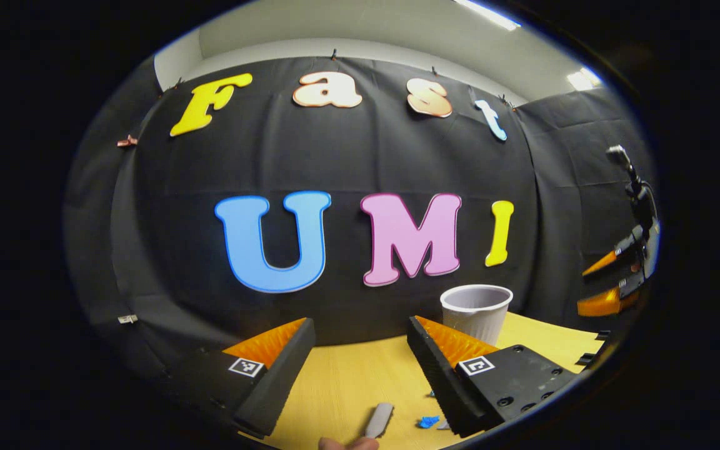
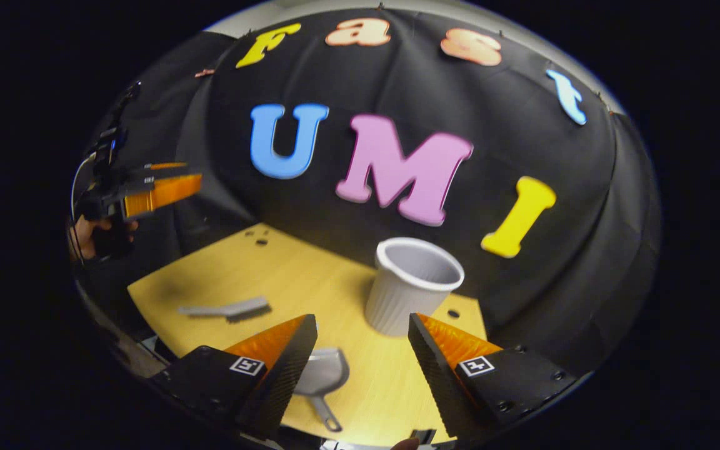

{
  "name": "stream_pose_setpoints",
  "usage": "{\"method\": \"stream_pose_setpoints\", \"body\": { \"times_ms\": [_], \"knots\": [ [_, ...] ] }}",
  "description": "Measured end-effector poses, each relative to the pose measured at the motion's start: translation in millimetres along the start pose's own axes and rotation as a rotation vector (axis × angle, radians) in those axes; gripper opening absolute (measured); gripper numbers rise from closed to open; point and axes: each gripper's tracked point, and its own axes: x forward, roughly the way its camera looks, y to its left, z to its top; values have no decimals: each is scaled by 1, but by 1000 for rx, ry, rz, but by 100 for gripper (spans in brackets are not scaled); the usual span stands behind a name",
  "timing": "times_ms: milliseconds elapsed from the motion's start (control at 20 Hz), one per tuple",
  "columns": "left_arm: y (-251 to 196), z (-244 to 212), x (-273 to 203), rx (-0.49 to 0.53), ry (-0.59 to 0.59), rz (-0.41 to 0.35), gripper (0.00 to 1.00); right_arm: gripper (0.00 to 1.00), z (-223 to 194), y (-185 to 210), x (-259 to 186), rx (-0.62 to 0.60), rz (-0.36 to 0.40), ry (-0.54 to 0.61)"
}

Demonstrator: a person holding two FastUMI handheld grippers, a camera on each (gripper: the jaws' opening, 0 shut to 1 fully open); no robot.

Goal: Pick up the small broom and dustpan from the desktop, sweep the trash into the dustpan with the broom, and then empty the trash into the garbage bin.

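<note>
Desktop (image 2: 222,275): broom (image 2: 225,309), dustpan (image 2: 322,375) untouched; trash (image 1: 427,422), maybe.

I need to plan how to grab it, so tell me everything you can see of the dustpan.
The dustpan is small and pale grey, plastic by its look, with a rounded scoop and a thin handle ending in a loop. It lies flat on the yellow wooden desktop, handle toward the camera, partly hidden behind a finger of the right gripper, whose jaws stand open above it. Nothing grips it, and it looks empty.

I am seeing black cloth (image 1: 360,162) draping the booth behind a wooden desktop (image 2: 222,275), with 2 ceiling lights (image 1: 488,14) glowing.
</note>
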Motion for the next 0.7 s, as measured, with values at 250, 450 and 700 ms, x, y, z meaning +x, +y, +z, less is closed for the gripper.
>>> {"method": "stream_pose_setpoints", "body": {
  "times_ms": [250, 450, 700],
  "knots": [
    [3, -31, -4, 23, 62, 26, 97, 96, -119, 29, 20, -26, 203, 409],
    [0, -43, -4, 28, 85, 26, 97, 96, -192, 53, 46, -85, 287, 605],
    [10, -48, -8, 35, 96, 47, 97, 96, -245, 65, 78, -128, 312, 775]
  ]
}}
